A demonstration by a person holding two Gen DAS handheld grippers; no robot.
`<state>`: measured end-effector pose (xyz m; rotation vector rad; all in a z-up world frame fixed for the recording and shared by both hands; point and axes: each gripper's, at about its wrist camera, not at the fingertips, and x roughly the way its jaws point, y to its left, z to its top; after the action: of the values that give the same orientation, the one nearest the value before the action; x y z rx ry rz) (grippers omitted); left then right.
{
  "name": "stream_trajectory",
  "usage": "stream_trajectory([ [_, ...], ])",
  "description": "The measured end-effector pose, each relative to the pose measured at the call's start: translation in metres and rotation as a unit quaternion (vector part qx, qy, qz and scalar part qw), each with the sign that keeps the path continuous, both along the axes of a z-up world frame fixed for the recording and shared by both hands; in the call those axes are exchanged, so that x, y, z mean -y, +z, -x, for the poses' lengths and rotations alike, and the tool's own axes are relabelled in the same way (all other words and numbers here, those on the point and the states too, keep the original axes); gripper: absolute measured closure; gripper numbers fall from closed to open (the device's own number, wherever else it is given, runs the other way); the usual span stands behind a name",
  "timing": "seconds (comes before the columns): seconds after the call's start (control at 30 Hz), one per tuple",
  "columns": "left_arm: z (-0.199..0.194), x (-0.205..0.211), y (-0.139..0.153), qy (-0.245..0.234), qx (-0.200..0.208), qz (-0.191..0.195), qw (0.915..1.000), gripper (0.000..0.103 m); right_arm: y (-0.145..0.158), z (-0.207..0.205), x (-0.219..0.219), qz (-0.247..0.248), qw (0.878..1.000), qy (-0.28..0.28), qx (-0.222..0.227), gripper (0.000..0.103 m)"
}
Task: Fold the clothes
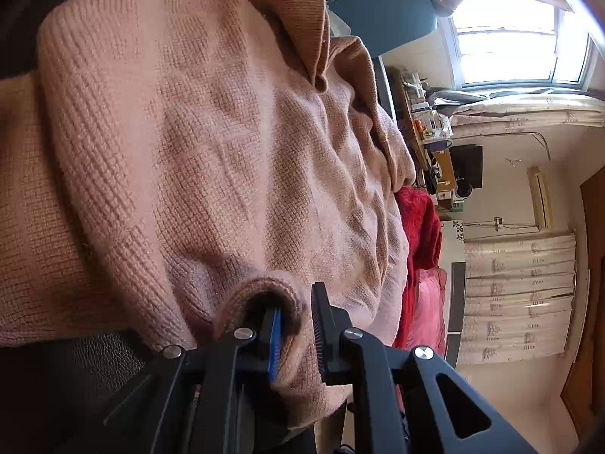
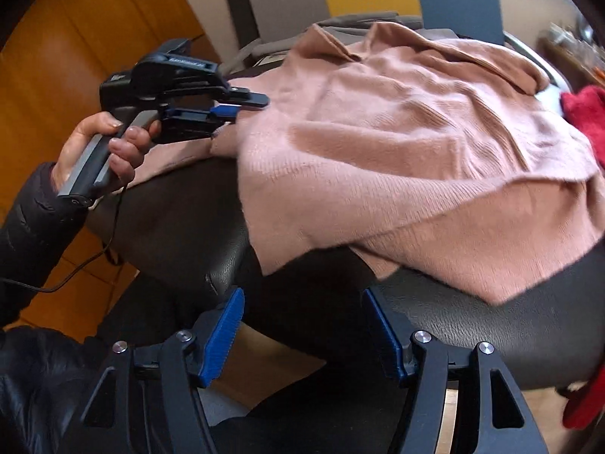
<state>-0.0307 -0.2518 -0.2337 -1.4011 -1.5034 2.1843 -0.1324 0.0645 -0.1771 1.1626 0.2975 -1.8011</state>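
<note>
Black seat (image 2: 181,227) under pink sweater (image 2: 416,143)

Right gripper (image 2: 300,335): jaws wide apart, nothing between them, hovering over the black leather seat (image 2: 472,325).
Left gripper (image 2: 242,108): held by a hand (image 2: 102,151), tips at the pink knit sweater (image 2: 416,159) edge.
Sweater: spread over the seat, rumpled.
Red garment (image 2: 586,117): right edge, beside the sweater.
Floor (image 2: 56,56): orange wood.

A lived-in home room: a curtained window (image 1: 506,38), a wall air conditioner (image 1: 540,196), a cluttered desk (image 1: 427,128) and a wooden door (image 1: 590,302) surrounded a black leather seat (image 2: 472,325).
</note>
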Motion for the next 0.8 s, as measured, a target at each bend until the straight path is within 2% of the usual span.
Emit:
stream_trajectory([
  [0.07,0.000,-0.004,0.004,-0.004,-0.003,0.014,0.9999,0.090,-0.008,0.011,0.014,-0.012,1.000,-0.005,-0.010,0.036],
  [0.17,-0.005,-0.009,0.016,-0.021,-0.011,0.056,0.9982,0.090,-0.020,0.027,0.034,-0.032,0.999,-0.020,-0.015,0.035],
  [0.23,-0.009,-0.011,0.024,-0.028,-0.018,0.079,0.9963,0.090,-0.020,0.026,0.035,-0.042,0.999,-0.006,0.010,0.032],
  [0.27,-0.010,-0.012,0.028,-0.032,-0.025,0.084,0.9956,0.090,-0.020,0.026,0.035,-0.047,0.999,0.001,0.023,0.028],
  [0.4,-0.015,-0.018,0.039,-0.057,-0.045,0.092,0.9931,0.089,-0.022,0.010,0.031,-0.062,0.996,0.025,0.060,0.023],
  [0.5,-0.023,-0.026,0.041,-0.080,-0.047,0.097,0.9909,0.089,-0.028,-0.008,0.023,-0.033,0.993,0.012,0.113,0.022],
  [0.6,-0.033,-0.036,0.037,-0.123,-0.043,0.093,0.9871,0.089,-0.039,-0.031,0.018,-0.001,0.981,0.014,0.195,0.023],
  [0.67,-0.042,-0.043,0.032,-0.151,-0.032,0.107,0.9822,0.089,-0.042,-0.047,0.019,-0.002,0.977,0.032,0.212,0.023],
  [0.73,-0.051,-0.047,0.026,-0.164,-0.021,0.123,0.9786,0.089,-0.034,-0.052,0.013,-0.013,0.974,0.063,0.216,0.023],
  [0.8,-0.060,-0.050,0.020,-0.170,-0.017,0.116,0.9784,0.089,-0.013,-0.038,0.008,0.000,0.985,0.038,0.169,0.023],
])
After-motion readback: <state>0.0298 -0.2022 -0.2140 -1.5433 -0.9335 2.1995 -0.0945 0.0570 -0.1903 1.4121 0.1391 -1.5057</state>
